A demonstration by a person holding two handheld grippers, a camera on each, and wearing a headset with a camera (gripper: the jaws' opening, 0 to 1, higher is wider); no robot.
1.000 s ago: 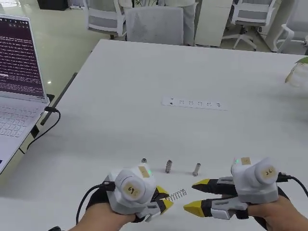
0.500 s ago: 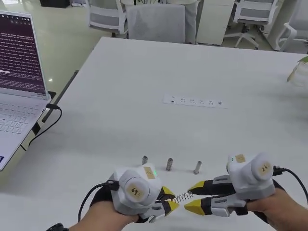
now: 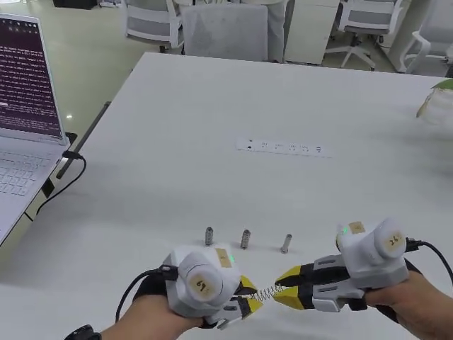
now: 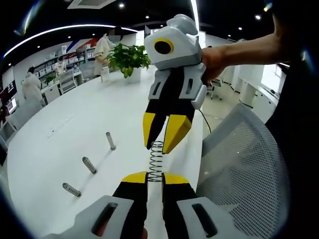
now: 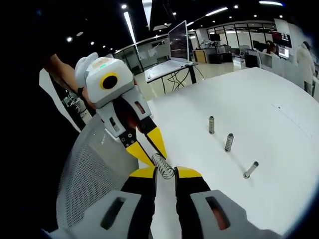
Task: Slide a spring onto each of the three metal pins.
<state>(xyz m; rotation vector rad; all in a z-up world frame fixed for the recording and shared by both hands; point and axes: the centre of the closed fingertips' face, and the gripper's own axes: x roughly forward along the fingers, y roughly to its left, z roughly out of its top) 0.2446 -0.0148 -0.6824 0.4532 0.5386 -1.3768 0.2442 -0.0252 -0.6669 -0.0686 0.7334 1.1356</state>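
Pins (image 3: 245, 239) ahead, power strip (image 3: 279, 148) beyond, table (image 3: 177, 170) between

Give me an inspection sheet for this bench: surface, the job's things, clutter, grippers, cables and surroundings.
Surface: white table, no marks seen.
Job's things: three pins stand in a row. The left pin and middle pin each wear a spring, and the right pin is bare. A loose spring is held off the table between the grippers.
Clutter: power strip mid-table.
Grippers: left gripper shut on one end of the loose spring; right gripper appears shut on the other end.
Cables: black cable loops by the left edge; a gripper lead trails behind the right gripper.
Surroundings: open laptop to the left, plant at the right, office chairs beyond.
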